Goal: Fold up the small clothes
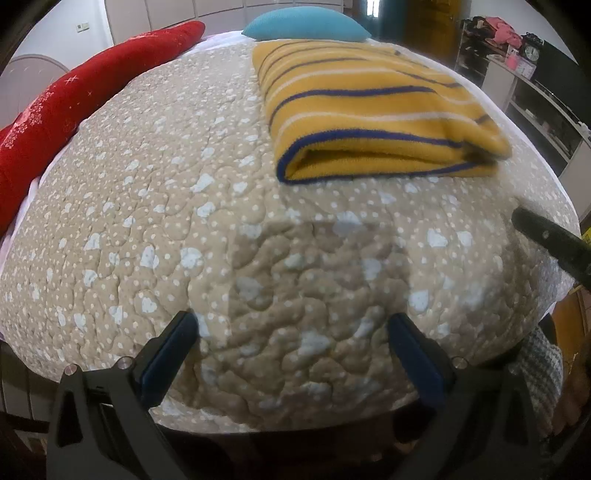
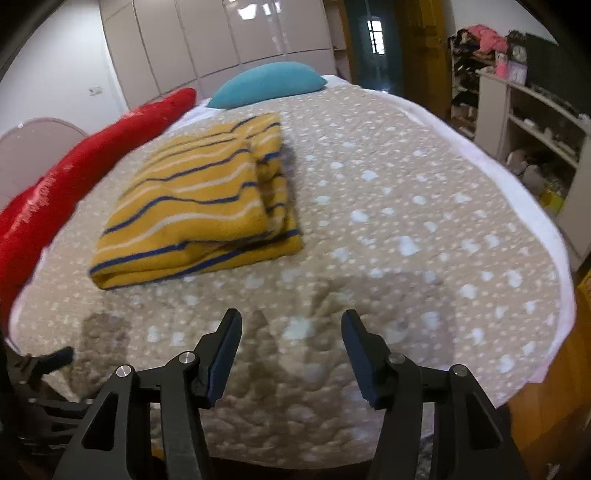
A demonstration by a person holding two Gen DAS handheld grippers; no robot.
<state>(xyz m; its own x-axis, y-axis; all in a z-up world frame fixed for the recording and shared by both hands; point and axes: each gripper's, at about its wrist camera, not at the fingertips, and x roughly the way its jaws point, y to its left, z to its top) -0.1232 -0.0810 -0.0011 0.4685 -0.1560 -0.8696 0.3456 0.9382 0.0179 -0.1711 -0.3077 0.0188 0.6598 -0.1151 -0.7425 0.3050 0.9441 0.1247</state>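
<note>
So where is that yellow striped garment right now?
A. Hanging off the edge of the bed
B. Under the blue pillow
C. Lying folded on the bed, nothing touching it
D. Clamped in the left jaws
C: the yellow striped garment lies folded on the quilt, well ahead of both the left gripper and right gripper, whose jaws stand open and empty.

One folded yellow striped garment [image 1: 376,110] on bed. One beige quilted bedspread [image 1: 184,229] with white spots. One teal pillow [image 1: 306,24] at head of bed. One red blanket [image 1: 74,107], bunched along bed's side. Two grippers: left gripper [image 1: 293,325], right gripper [image 2: 291,325]; two blue-padded jaws each. One shelving unit [image 2: 532,118] beside bed; items on it too blurred to count.
</note>
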